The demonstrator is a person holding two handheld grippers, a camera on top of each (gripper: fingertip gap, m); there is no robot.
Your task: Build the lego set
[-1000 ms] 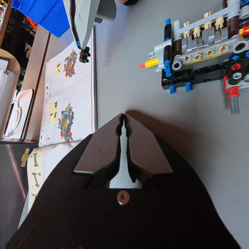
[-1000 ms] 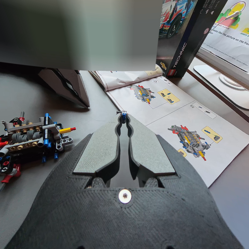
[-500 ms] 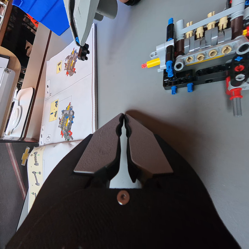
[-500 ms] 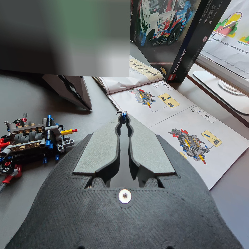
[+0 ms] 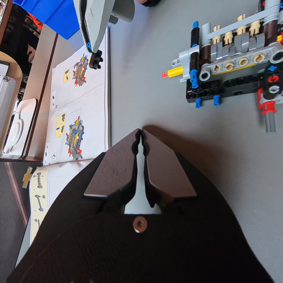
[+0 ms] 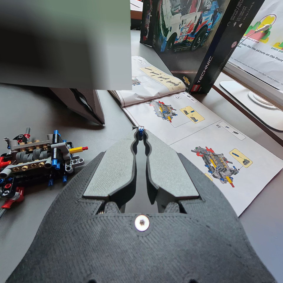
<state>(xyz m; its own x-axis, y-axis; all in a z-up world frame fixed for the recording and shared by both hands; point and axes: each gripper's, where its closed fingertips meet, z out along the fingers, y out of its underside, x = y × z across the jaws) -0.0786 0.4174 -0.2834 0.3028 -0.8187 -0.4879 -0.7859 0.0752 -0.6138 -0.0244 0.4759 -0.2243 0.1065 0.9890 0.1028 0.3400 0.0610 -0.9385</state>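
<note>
A partly built lego engine block of grey, black, tan and blue parts lies on the grey table, also in the right wrist view at the left. My right gripper is shut on a small black connector with a blue pin, held above the open instruction booklet. In the left wrist view that gripper hangs over the booklet with the black piece at its tip. My left gripper is shut and empty, low over the table, short of the block.
The lego set box stands behind the booklet. A blue bin sits at the far table edge. A white stand base lies on the wooden ledge to the right. A person's blurred shape is behind the left gripper. Left tips and right tips are each some 40 cm from the white stand base. It is also in sight in the left wrist view.
The left gripper has shifted slightly, so the block sits a little lower in its view. The right gripper has tilted or drawn back, showing more of the set box; it still holds the piece.
</note>
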